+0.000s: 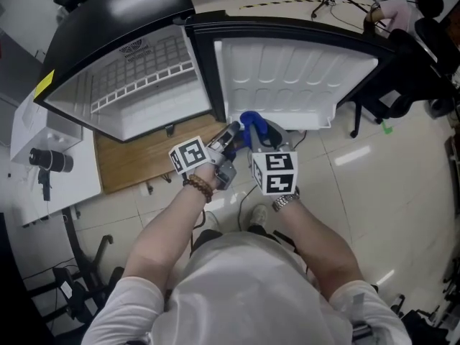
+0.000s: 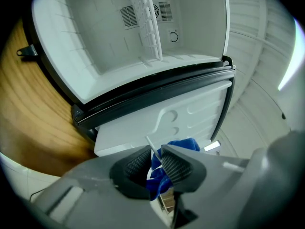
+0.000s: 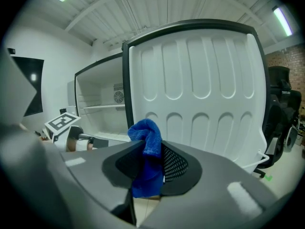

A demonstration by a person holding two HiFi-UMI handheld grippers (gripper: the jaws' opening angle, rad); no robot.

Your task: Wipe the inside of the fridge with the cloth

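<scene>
The blue cloth [image 1: 251,121] is bunched between my two grippers, in front of the open fridge [image 1: 136,77] and its white door [image 1: 287,70]. My right gripper [image 1: 257,134] is shut on the cloth [image 3: 145,130]; a fold stands above the jaws and the rest hangs below them. From the left, my left gripper [image 1: 233,134] meets the same cloth [image 2: 185,144]. Its jaws stand narrow, the blue fabric and a thin white strip [image 2: 153,147] fill the gap between the pads. In the right gripper view the left gripper's marker cube [image 3: 62,122] shows at the left.
A wire shelf [image 2: 145,23] stands inside the fridge cavity, with a vent [image 2: 143,13] on the back wall. A wooden board [image 1: 136,157] lies under the fridge. A white table with a camera [image 1: 50,160] is at the left, and office chairs [image 1: 424,42] at the right.
</scene>
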